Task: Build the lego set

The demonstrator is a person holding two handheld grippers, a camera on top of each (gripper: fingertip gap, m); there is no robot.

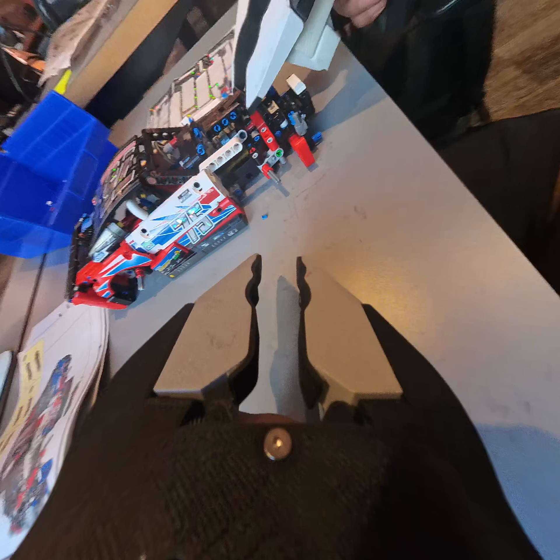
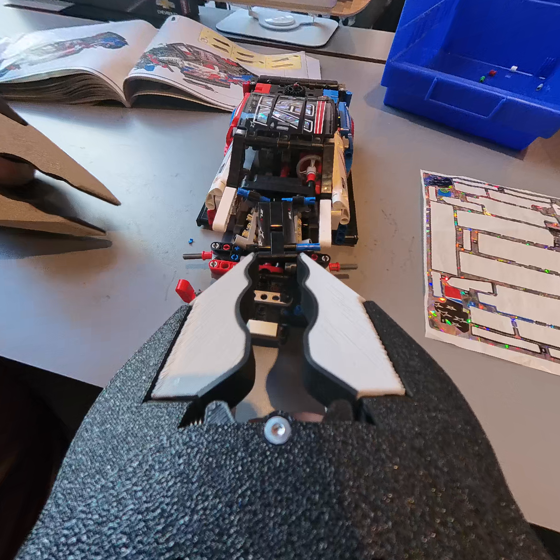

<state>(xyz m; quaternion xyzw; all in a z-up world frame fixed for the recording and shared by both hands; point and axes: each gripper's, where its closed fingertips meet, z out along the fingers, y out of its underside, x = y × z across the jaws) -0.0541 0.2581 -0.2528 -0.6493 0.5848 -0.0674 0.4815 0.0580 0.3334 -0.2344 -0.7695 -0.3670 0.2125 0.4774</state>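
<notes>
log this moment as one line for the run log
left gripper: open, empty, above table | right gripper: jaws open over rear of lego car | loose red piece beside car | manual open

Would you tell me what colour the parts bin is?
Blue parts bin; right wrist view shows it best.

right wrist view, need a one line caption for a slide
Open right gripper over the rear of a half-built lego car, manual, sticker sheet and blue bin around it.
</notes>
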